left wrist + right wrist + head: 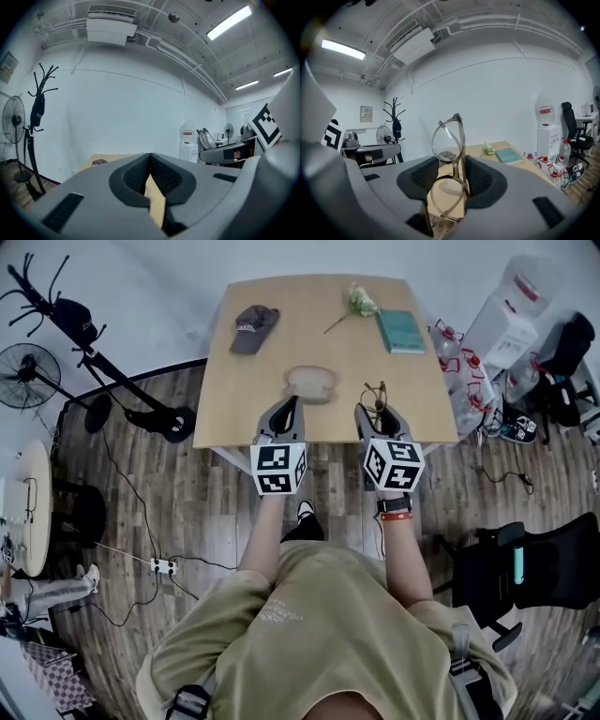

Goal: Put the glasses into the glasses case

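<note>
Clear-framed round glasses (pixel 448 140) are gripped upright in the right tongs (pixel 452 177), the left tongs (pixel 150 176) are pinched together empty, and the beige oval glasses case (pixel 310 383) is seen mid-frame on the wooden table (pixel 281 306).

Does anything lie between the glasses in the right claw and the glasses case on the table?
Nothing visible does. The right claw holds the glasses just right of the glasses case, with only bare table between them.

- A light wooden table (pixel 328 423) stood on a wood-plank floor (pixel 187 512).
- On it lay a dark cap (pixel 253 327), a flower (pixel 359 302), a teal book (pixel 400 331) and a beige glasses case (pixel 310 383).
</note>
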Demonstrator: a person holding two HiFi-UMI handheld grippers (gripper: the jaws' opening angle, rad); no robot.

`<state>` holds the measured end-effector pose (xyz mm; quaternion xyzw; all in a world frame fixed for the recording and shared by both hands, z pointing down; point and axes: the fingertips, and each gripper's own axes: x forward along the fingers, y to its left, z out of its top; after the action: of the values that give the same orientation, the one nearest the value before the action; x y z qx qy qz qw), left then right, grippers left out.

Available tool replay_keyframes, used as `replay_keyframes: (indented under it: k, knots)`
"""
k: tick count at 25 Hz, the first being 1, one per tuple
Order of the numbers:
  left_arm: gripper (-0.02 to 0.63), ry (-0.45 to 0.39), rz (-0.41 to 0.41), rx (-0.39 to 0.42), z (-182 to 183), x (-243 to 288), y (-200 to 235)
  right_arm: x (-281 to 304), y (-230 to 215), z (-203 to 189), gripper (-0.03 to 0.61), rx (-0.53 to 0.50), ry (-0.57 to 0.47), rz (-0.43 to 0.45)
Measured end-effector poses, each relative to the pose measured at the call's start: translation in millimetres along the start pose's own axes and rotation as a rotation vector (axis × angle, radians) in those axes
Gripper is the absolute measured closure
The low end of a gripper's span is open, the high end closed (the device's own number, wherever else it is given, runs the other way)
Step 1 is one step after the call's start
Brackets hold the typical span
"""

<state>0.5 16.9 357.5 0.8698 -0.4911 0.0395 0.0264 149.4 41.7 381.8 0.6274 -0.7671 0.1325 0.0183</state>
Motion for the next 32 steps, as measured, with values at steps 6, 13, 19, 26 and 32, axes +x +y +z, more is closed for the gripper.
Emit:
replay_keyframes:
  k: [6,13,19,26,32]
  knots:
    - [0.591,0.050,-0.015,-0.017,-9.1,43.9,38.9,65.4,6.3,-4.4,0.387,0.017,0.055,0.022]
    - [0.591,0.071,-0.033,-0.027,-16.0,88.7,82.5,130.9,17.5,-8.5,0.387,0.008,0.106,0.057]
    - [0.591,0.076,-0.064,-0.016,-27.6,124.1,118.3,182.7,23.9,-16.1,0.385,0.017,0.135,0.073]
    - [0.591,0.130,-0.132,-0.064,-60.3,162.9,133.6,225.2,20.8,-39.8,0.385,0.028,0.219,0.114]
    - [0.591,0.175,-0.093,-0.080,-88.7,203.5,151.4,275.4,-3.0,-62.6,0.385,0.031,0.276,0.148]
